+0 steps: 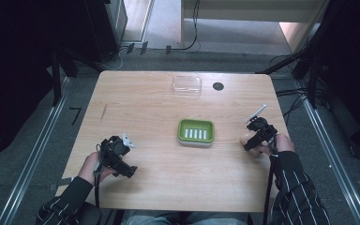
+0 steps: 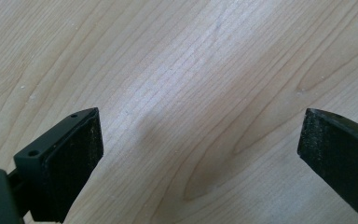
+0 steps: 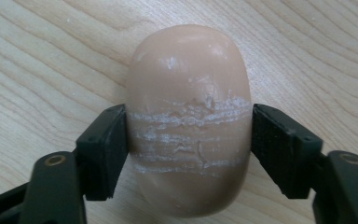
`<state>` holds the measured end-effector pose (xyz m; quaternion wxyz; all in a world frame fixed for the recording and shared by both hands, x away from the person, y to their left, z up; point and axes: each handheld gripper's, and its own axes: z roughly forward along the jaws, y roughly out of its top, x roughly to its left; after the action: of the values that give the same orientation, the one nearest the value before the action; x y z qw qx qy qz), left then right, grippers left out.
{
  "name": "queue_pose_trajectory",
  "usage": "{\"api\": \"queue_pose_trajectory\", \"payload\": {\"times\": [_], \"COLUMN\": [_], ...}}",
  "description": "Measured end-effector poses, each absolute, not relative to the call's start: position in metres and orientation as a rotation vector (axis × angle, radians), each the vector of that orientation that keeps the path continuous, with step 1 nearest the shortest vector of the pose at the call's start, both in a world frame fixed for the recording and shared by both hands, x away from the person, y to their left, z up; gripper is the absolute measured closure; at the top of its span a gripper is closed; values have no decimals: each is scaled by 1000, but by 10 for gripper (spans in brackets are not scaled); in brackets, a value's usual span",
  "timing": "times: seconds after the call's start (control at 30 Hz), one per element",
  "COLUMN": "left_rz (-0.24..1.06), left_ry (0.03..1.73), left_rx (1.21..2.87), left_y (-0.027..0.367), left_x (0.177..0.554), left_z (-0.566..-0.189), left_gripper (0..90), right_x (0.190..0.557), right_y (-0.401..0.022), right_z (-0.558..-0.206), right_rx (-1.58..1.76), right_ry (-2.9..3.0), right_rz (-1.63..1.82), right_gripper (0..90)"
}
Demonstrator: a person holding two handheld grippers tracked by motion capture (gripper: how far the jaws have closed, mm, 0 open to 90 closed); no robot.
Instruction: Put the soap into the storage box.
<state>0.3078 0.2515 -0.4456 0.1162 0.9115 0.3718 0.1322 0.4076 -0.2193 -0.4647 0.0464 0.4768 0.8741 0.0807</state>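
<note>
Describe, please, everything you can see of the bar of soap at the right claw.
The bar of soap is a rounded, peach-coloured oval with a smooth, waxy look, scored by pale, whitish scratch lines across its middle. It lies on the wooden table, right of the green soap dish. The right claw grips it, one pad pressed against each side.

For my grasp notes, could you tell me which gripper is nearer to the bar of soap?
Right. The right gripper has its jaws pressed on both sides of the soap; the left gripper sits far across the table.

We are noting waxy, scuffed soap [image 3: 189, 121]; matt pale wood-grain worktop [image 3: 51, 60]; glossy green plastic dish [image 1: 196, 131].
</note>
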Motion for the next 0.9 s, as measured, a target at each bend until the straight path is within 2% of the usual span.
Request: {"api": "queue_pose_trajectory", "payload": {"times": [0.9], "left_rz": [389], "left_ry": [1089], "left_rx": [2664], "left_y": [252], "left_x": [307], "left_z": [-445], "left_gripper": [6], "right_x": [400], "right_y": [-210], "right_z": [-454], "right_rx": [1388], "right_ry": [2675], "right_rz": [241], "right_gripper": [337]}}
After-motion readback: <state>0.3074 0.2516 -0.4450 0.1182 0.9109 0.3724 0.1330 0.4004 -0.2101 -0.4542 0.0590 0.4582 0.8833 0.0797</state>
